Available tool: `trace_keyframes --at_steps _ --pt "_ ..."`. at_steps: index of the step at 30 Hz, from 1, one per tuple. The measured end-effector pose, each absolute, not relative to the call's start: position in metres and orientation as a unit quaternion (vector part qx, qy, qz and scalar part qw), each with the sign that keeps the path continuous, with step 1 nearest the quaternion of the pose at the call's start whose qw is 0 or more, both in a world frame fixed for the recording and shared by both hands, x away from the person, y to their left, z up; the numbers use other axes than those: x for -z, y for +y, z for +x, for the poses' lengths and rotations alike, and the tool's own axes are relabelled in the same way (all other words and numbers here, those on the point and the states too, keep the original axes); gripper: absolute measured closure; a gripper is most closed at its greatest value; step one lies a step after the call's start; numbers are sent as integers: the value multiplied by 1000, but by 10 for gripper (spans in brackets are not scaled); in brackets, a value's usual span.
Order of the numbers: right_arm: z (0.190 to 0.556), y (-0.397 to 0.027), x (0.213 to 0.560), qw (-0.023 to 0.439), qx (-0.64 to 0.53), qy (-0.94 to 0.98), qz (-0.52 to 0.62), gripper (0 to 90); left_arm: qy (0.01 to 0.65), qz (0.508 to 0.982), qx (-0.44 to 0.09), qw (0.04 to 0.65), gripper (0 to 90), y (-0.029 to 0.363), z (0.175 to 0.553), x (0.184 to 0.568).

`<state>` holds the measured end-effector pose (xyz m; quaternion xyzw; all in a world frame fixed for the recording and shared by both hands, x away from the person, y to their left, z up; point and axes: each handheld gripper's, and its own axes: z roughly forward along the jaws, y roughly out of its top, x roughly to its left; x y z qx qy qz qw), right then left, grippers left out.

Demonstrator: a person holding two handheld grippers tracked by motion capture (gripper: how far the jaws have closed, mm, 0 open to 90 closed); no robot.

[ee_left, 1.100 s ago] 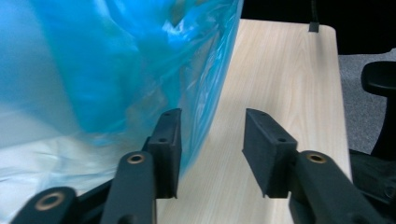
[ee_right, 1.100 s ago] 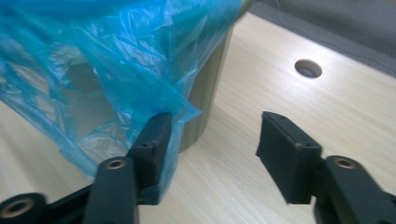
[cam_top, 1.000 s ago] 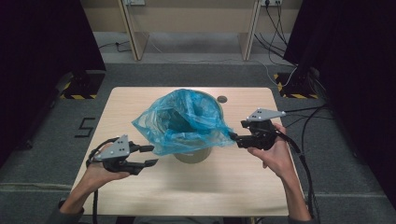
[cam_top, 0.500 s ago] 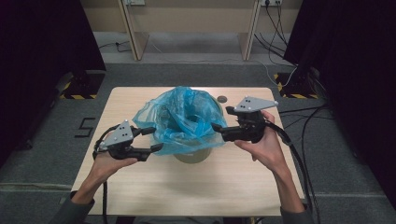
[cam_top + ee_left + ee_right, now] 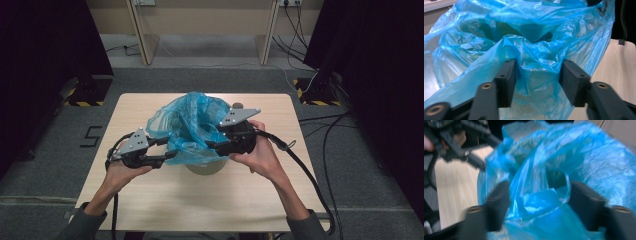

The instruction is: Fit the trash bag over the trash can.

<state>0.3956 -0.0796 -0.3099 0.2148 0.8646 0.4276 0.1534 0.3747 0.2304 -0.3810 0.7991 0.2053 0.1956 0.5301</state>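
Both grippers, left (image 5: 167, 147) and right (image 5: 212, 140), sit half-open with jaws just closing around bunched blue bag (image 5: 192, 125) plastic; can't tell if it's pinched.

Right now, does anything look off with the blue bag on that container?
Yes. The blue bag sits bunched and lopsided over the grey container, its mouth crumpled rather than spread around the rim. Loose film lies between the jaws of the left tool and right tool.
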Motion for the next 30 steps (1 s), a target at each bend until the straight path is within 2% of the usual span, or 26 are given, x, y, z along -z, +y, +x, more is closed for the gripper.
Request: trace_keyframes --at_steps 3,5,7,10,17,22,30 --pt "399 -83 312 147 -416 872 211 720 200 802 -199 528 654 232 375 383" --pt "403 -88 311 151 -416 871 214 822 196 804 -201 524 718 232 374 385" --pt "408 -95 308 162 -415 868 221 887 194 807 -200 521 757 232 375 386" --pt "420 -108 304 189 -410 857 249 900 193 809 -202 516 790 231 377 390" --pt "452 -134 303 212 -412 836 294 900 185 815 -222 502 807 231 378 392" --pt "476 -139 323 197 -405 836 312 900 191 813 -227 501 809 234 381 394" --pt "480 -149 351 182 -395 838 330 900 200 814 -222 498 804 238 390 405"
